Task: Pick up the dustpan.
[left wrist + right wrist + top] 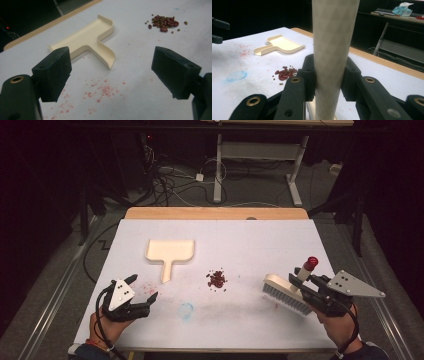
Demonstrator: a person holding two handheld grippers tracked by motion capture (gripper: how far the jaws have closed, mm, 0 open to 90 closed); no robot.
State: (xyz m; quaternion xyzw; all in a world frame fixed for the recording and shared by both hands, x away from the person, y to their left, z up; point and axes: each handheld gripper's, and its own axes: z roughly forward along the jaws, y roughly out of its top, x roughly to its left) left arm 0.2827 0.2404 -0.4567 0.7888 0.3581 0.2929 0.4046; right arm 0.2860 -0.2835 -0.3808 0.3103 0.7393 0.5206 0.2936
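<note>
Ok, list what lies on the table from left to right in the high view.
Left gripper → cream dustpan → blue smudge → pile of red beans → brush → right gripper, closed on the brush handle.

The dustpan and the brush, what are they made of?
The dustpan looks like smooth cream plastic: thin moulded walls with rounded edges. The brush seems to have a pale plastic or painted handle, faintly patterned, a red tip and stiff grey bristles, probably synthetic.
</note>
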